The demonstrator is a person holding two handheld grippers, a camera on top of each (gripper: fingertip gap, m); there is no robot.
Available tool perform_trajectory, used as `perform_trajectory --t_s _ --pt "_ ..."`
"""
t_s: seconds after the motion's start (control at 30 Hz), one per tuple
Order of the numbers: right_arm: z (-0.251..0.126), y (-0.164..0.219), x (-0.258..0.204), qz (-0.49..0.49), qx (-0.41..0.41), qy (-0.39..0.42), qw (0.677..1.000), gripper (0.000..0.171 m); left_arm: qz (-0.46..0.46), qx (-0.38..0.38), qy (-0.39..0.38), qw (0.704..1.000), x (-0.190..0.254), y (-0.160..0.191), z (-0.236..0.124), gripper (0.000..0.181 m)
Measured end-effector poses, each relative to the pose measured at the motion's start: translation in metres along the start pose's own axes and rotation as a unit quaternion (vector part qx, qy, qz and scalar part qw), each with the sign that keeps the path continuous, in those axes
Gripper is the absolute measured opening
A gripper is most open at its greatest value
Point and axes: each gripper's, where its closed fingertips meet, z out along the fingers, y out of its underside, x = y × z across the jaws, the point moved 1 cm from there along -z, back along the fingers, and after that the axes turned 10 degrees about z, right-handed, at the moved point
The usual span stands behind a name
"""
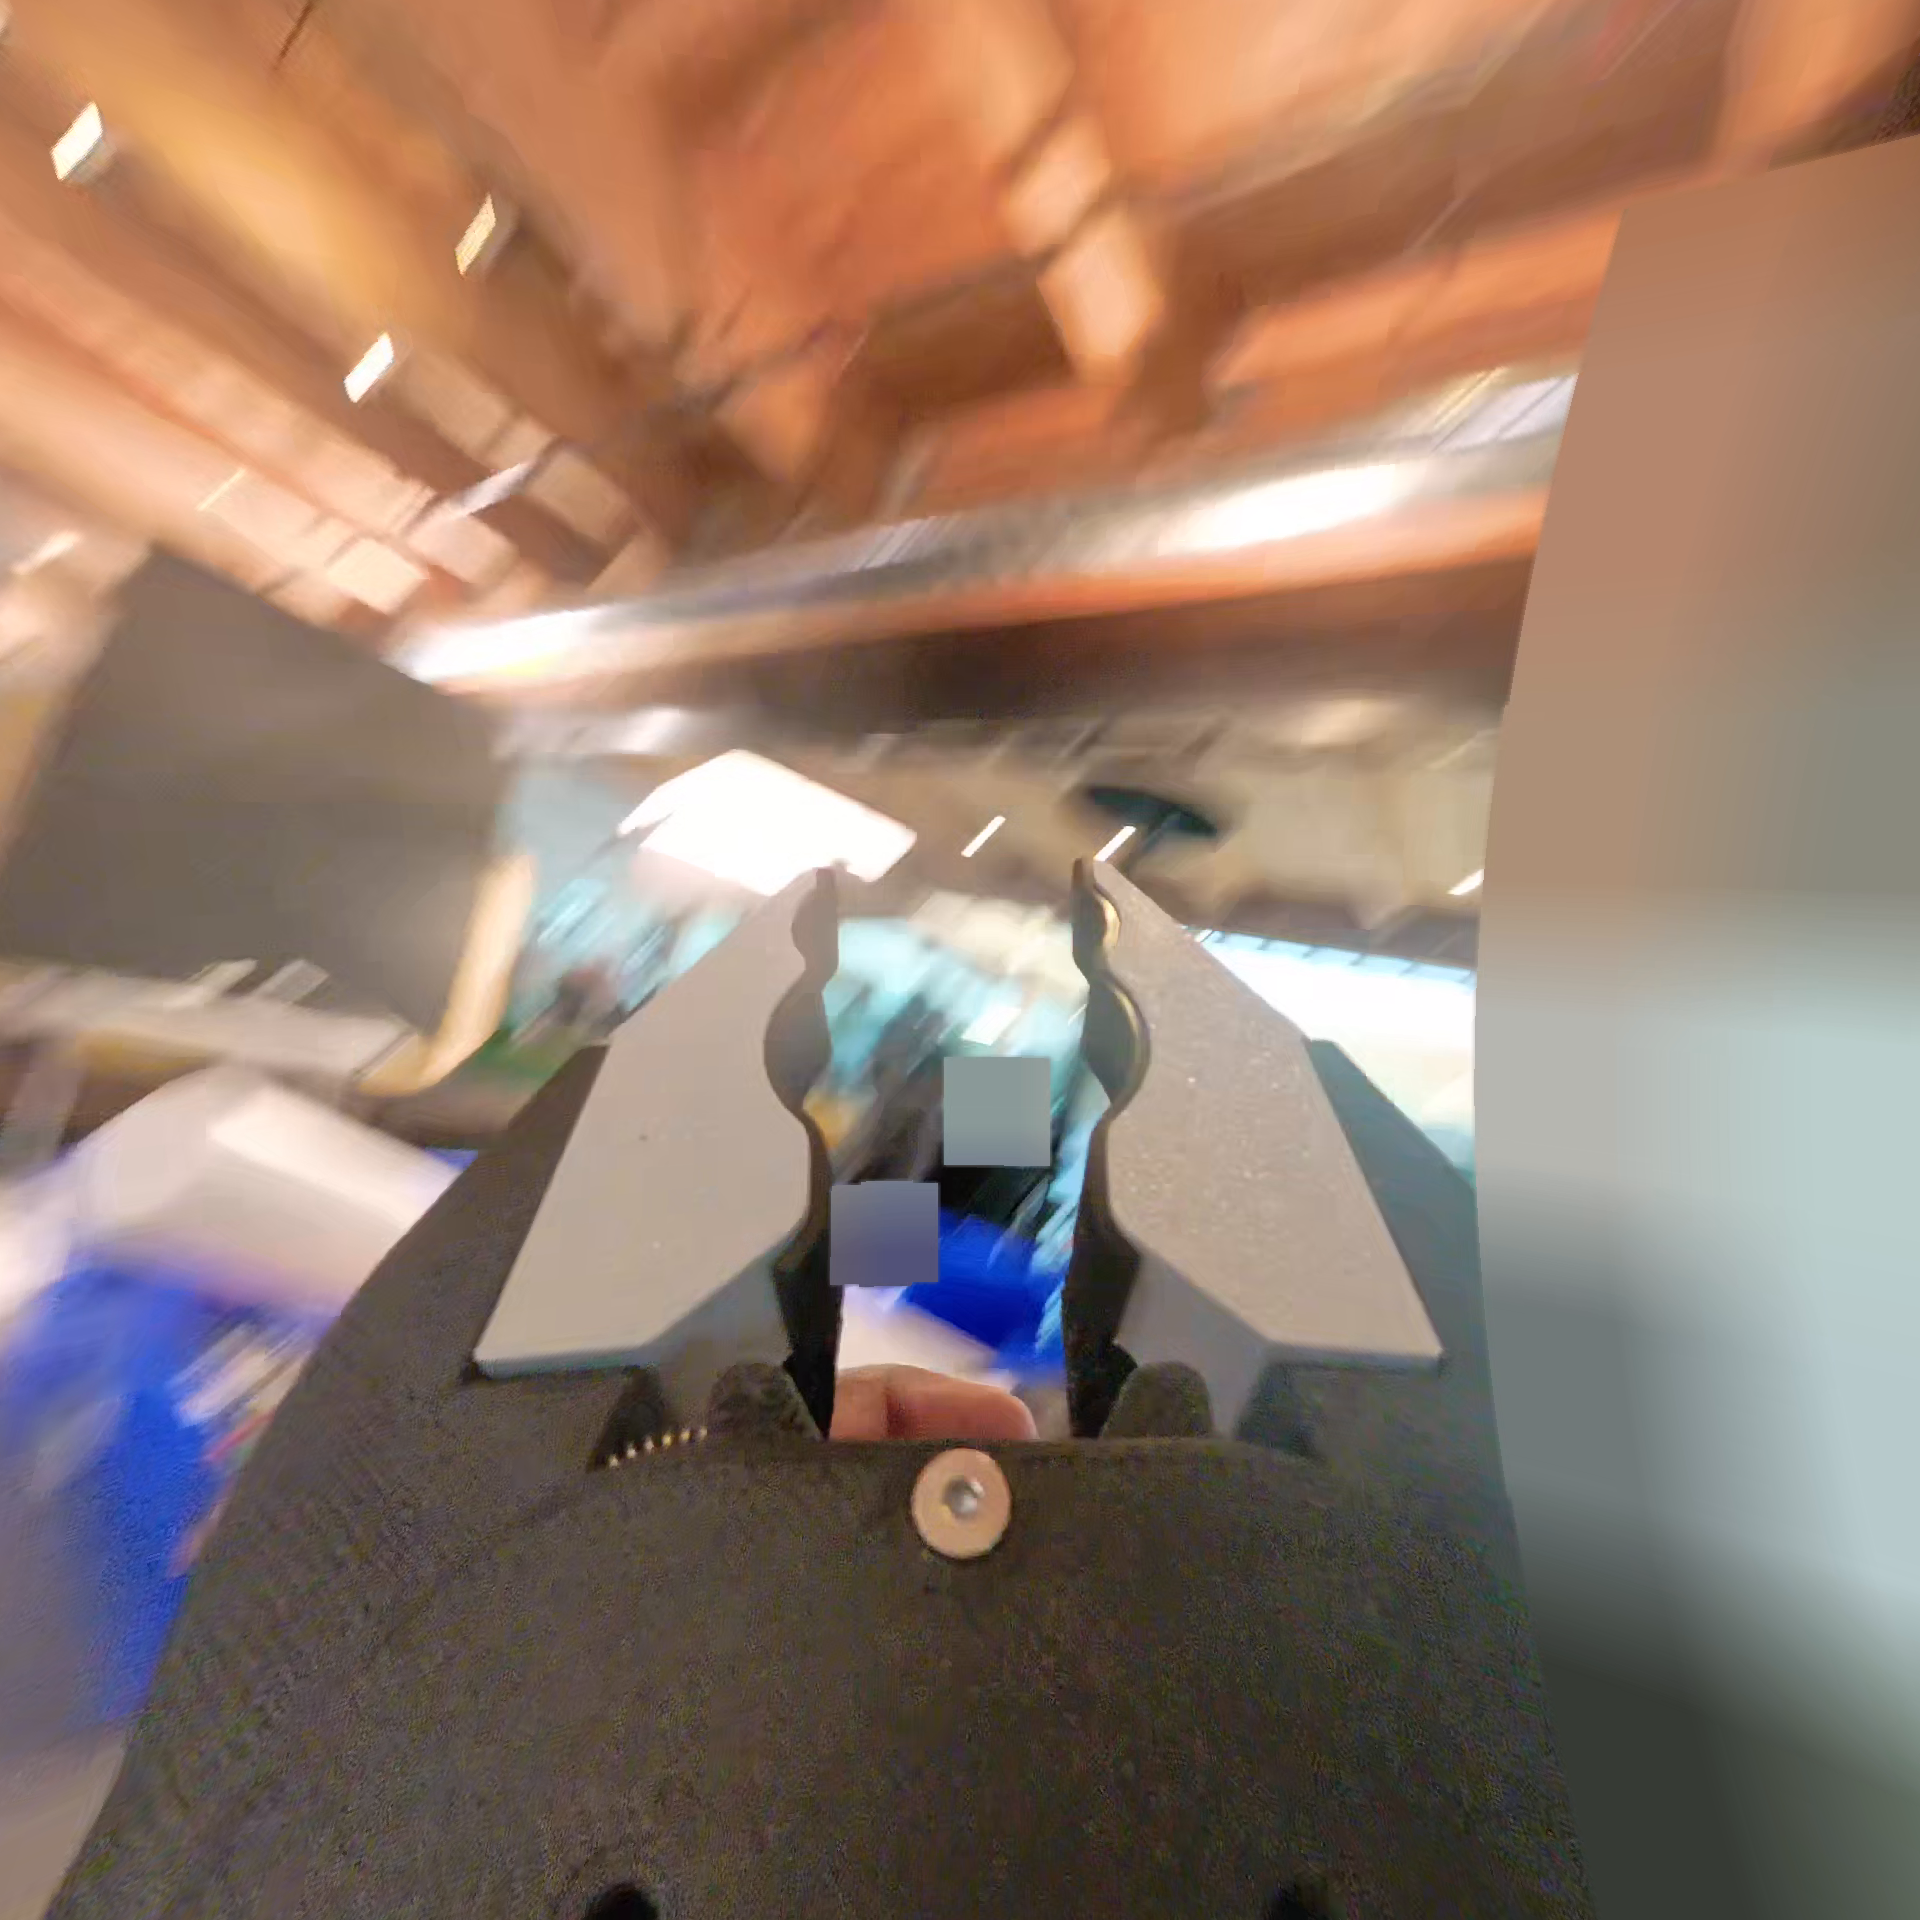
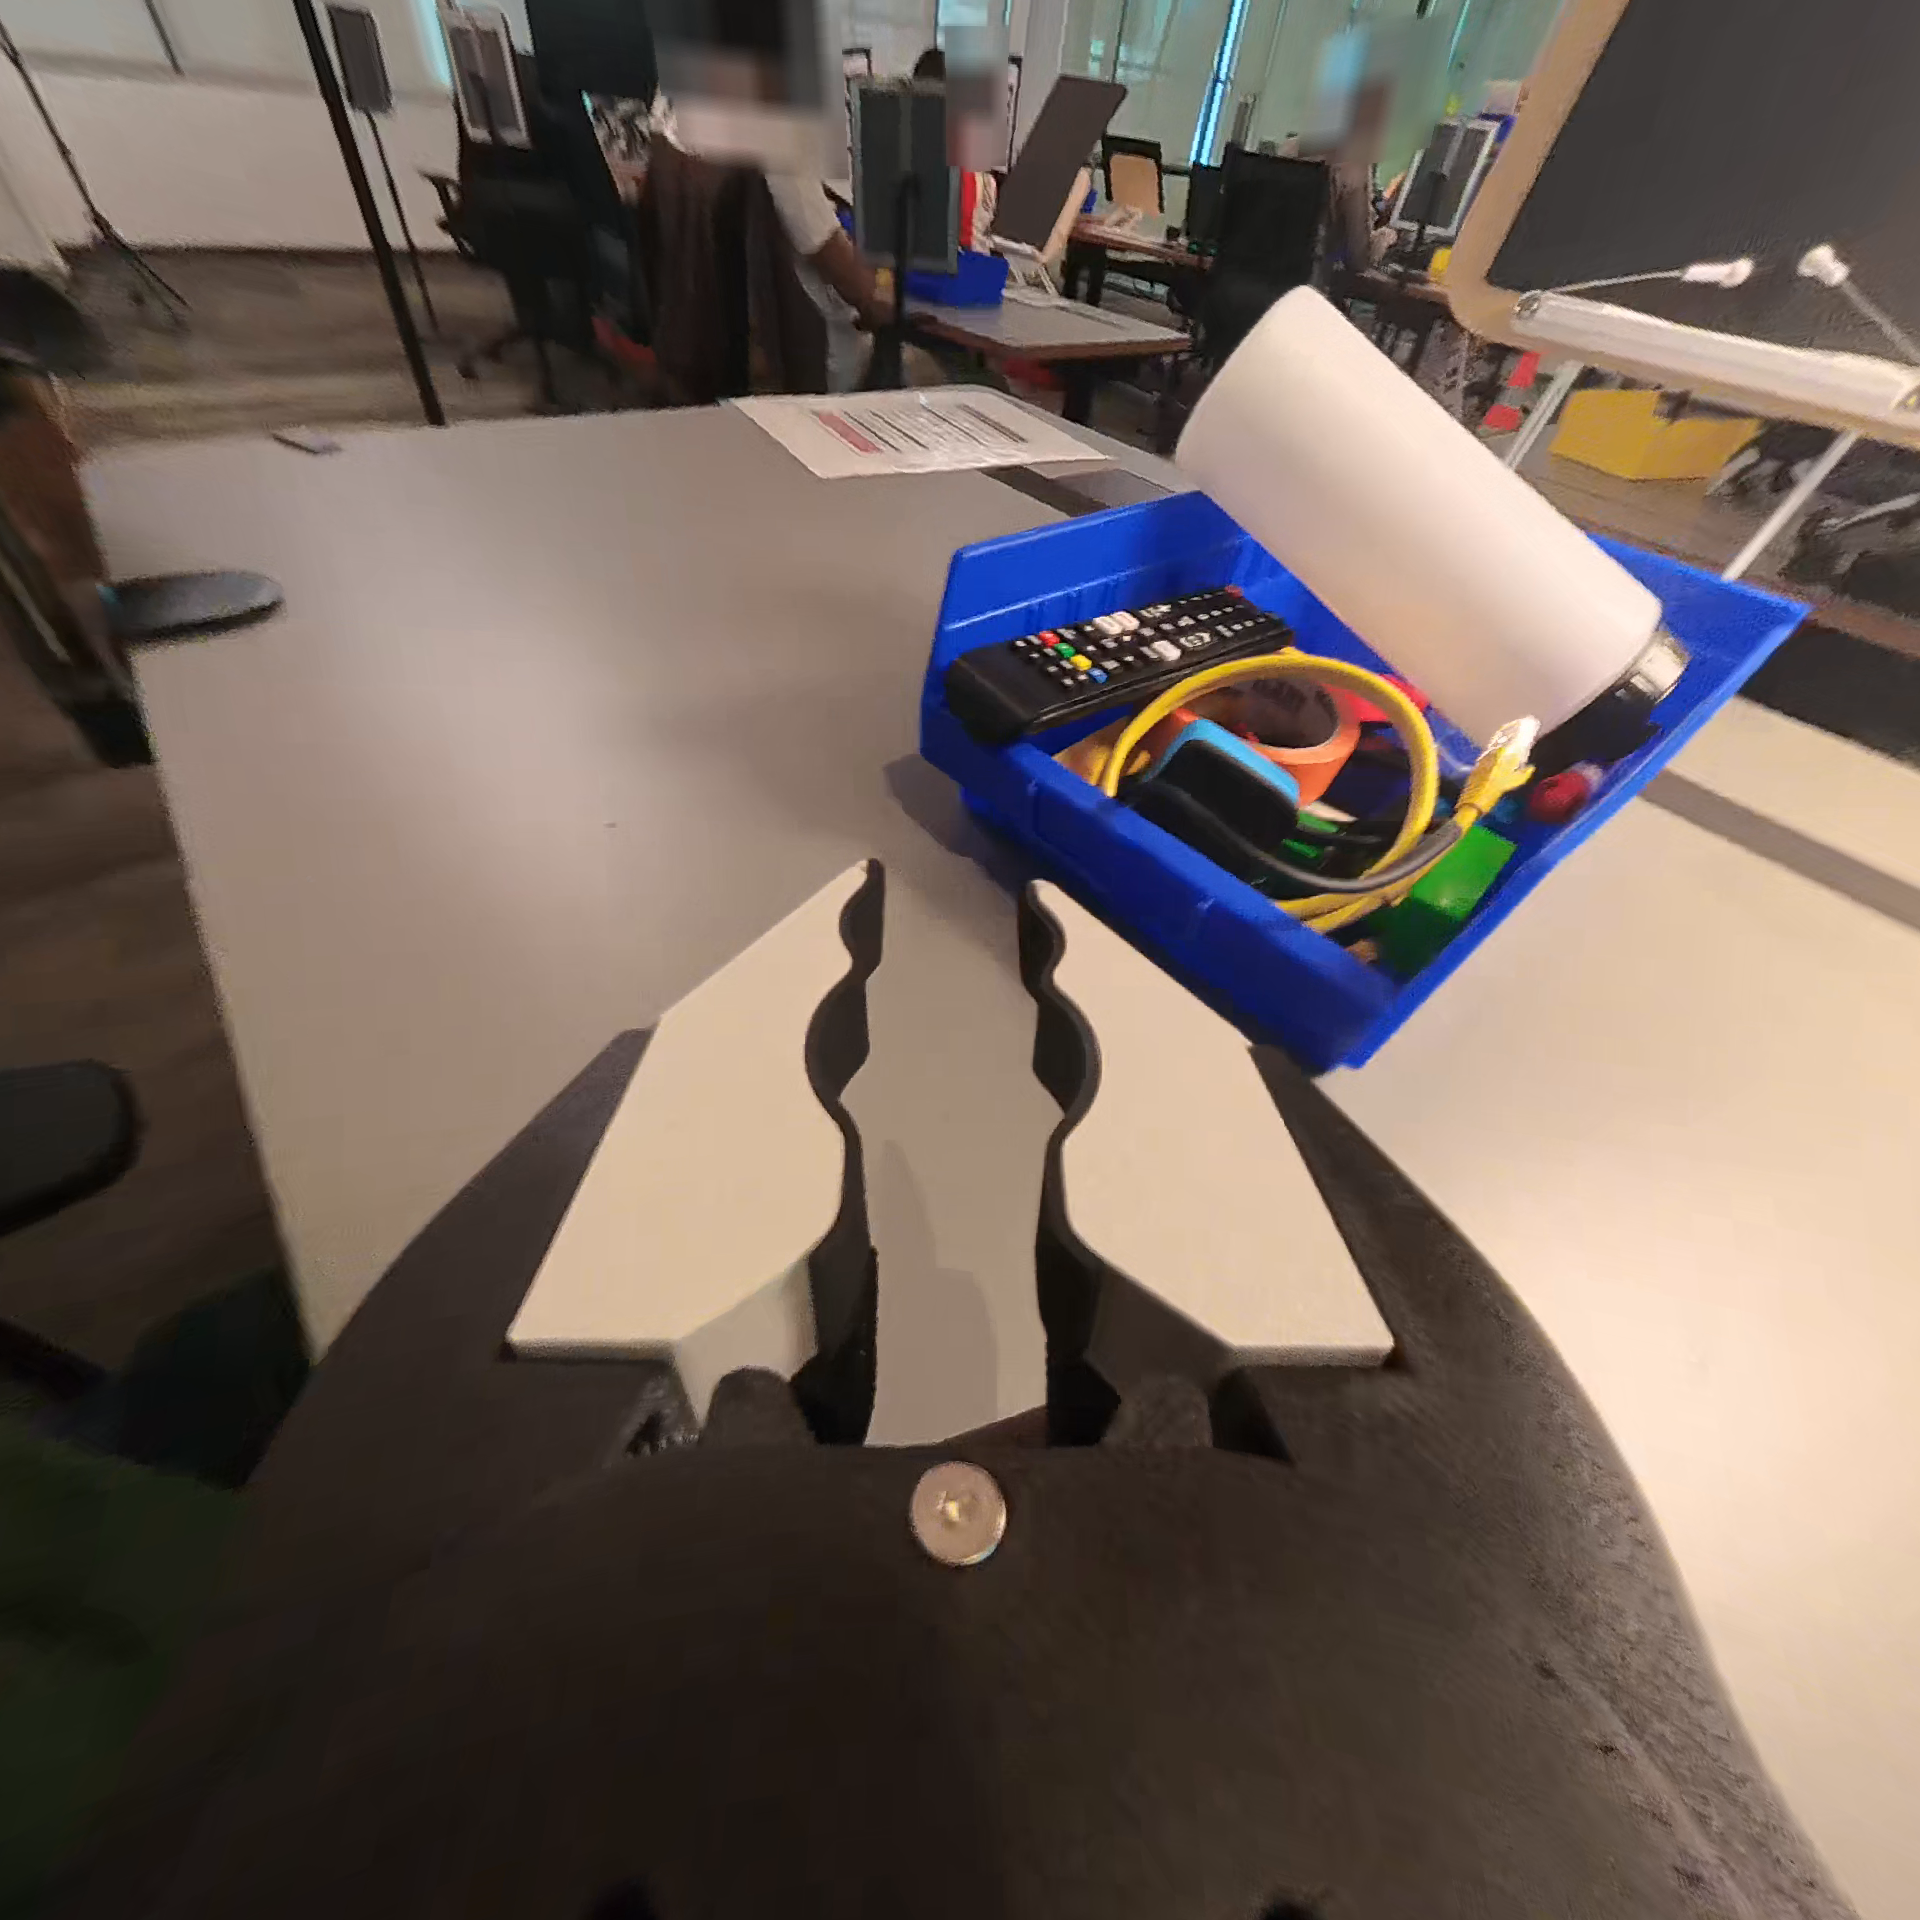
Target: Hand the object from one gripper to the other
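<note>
Right wrist view shows the right gripper (image 2: 951,894) spread and empty over the table (image 2: 520,644), the left gripper (image 1: 951,894) likewise, so first pick one object, perhaps the remote (image 2: 1117,660), squarely from the blue bin (image 2: 1174,925).

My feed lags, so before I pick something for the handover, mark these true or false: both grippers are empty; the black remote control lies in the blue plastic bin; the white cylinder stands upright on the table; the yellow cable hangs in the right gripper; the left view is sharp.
1. Both grippers are empty. True: left gripper and right gripper are open, nothing between the fingers.
2. The black remote control lies in the blue plastic bin. True.
3. The white cylinder stands upright on the grey table. False: it leans tilted in the bin.
4. The yellow cable hangs in the right gripper. False: it is coiled in the bin.
5. The left view is sharp. False: motion-blurred.
</note>
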Motion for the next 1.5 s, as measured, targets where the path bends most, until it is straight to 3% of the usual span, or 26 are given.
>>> perform_trajectory --t_s 0.07,0.17,0.27,0.4,0.53,0.73,1.17,1.5 --pt "0.015 -0.004 0.009 -0.032 -0.014 0.018 0.999 0.030 0.047 -0.167 -0.078 0.982 -0.063 0.069 0.005 0.057" --pt "0.041 -0.008 0.023 -0.088 -0.038 0.036 0.995 0.040 0.046 -0.333 -0.124 0.934 -0.129 0.153 -0.014 0.071" --pt "0.065 -0.013 0.038 -0.151 -0.057 0.048 0.986 0.049 0.014 -0.378 -0.146 0.914 -0.166 0.198 -0.035 0.076" --pt "0.086 -0.022 0.057 -0.184 -0.070 0.034 0.980 0.049 -0.020 -0.405 -0.165 0.899 -0.190 0.227 -0.053 0.077" --pt "0.097 -0.019 0.079 -0.170 -0.098 0.014 0.980 0.048 -0.087 -0.391 -0.140 0.905 -0.190 0.224 -0.054 0.080" --pt "0.086 -0.008 0.090 -0.174 -0.119 -0.007 0.977 0.034 -0.058 -0.427 -0.111 0.895 -0.177 0.234 -0.054 0.079" --pt "0.050 -0.060 0.124 -0.230 -0.167 0.125 0.950 0.034 0.013 -0.404 -0.071 0.912 -0.144 0.219 -0.059 0.076" --pt "0.071 -0.064 0.169 -0.251 -0.209 0.154 0.933 0.034 -0.045 -0.475 -0.005 0.879 -0.144 0.236 -0.060 0.081"
